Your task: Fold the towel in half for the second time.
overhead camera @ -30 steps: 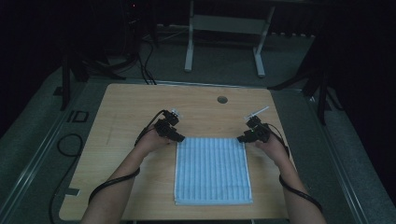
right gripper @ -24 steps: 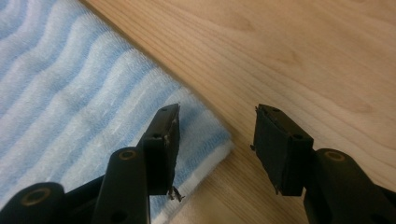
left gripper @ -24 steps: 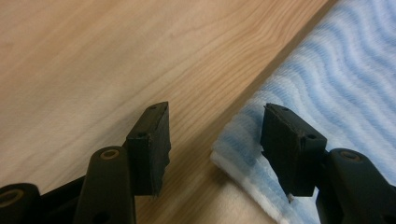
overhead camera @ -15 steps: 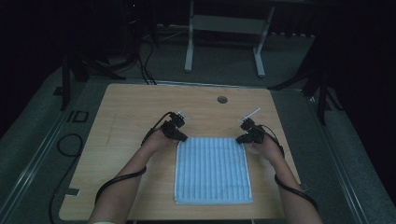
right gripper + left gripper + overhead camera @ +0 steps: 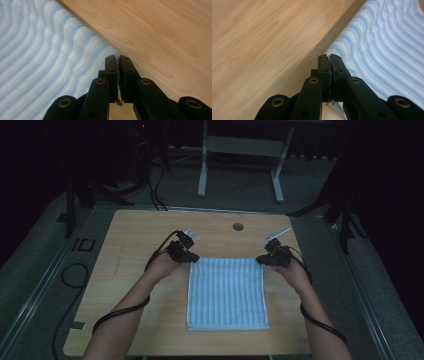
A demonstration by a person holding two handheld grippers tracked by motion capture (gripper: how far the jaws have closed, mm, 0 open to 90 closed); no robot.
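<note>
Light-blue ribbed cloth towel (image 5: 227, 292) flat on table ctr, long axis 12–6. L gripper (image 5: 190, 257) pinches far-left corner, R gripper (image 5: 263, 260) far-right; body trails toward 6.

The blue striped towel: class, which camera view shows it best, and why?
The high view: the whole blue striped towel lies on the wooden table, far corners pinched. The left gripper view and right gripper view show one corner each.
</note>
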